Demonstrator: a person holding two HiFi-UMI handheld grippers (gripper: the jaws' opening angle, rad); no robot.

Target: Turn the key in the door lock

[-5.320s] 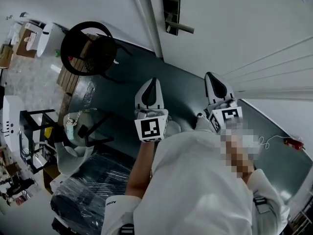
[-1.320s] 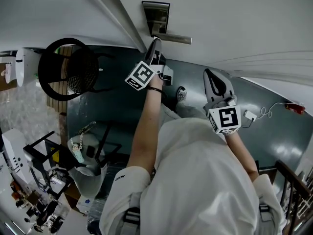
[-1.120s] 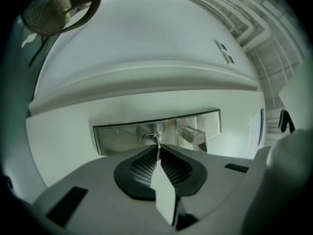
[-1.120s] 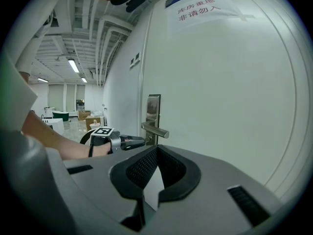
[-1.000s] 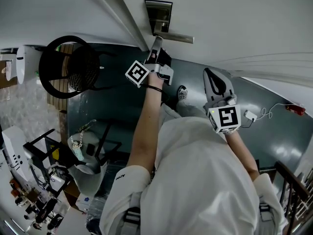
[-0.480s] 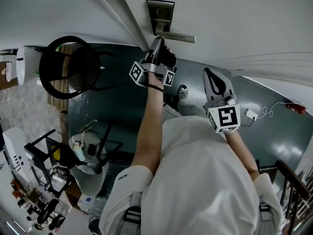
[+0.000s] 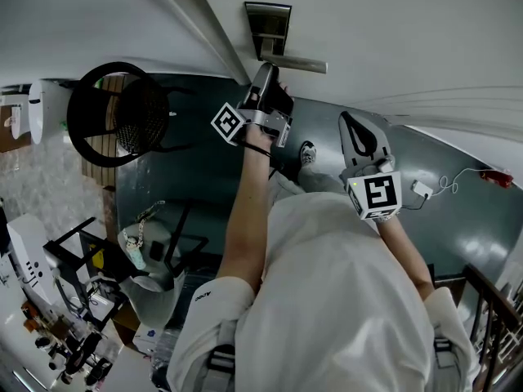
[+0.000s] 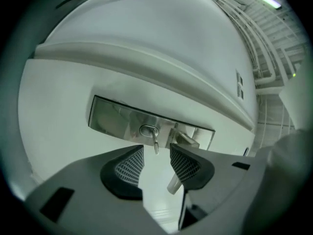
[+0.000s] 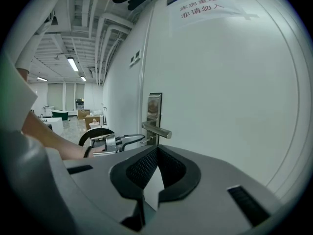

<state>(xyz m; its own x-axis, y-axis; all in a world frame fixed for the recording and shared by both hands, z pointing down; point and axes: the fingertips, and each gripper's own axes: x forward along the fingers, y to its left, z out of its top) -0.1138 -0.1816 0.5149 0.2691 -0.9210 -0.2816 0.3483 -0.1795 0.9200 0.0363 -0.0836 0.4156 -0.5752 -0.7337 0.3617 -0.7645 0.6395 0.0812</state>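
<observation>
Opening just now, fingers [image 8: 131, 166] seemingly flanking key [image 8: 155, 142]

Since the earliest frame the left tongs [image 7: 263, 70] has gone from hanging low, near the person's body, up to the far lock plate [image 7: 268, 21], just below the handle [image 7: 296, 62]. Within the last second it rolled, its marker cube [image 7: 226, 124] now sitting at a new angle. Its jaws have just been opening: the key [image 8: 155, 142] stands between the pads [image 8: 128, 166], touched by neither.

Dark floor [image 7: 196, 162], round black chair [image 7: 143, 117], white wall [image 7: 82, 23]
</observation>
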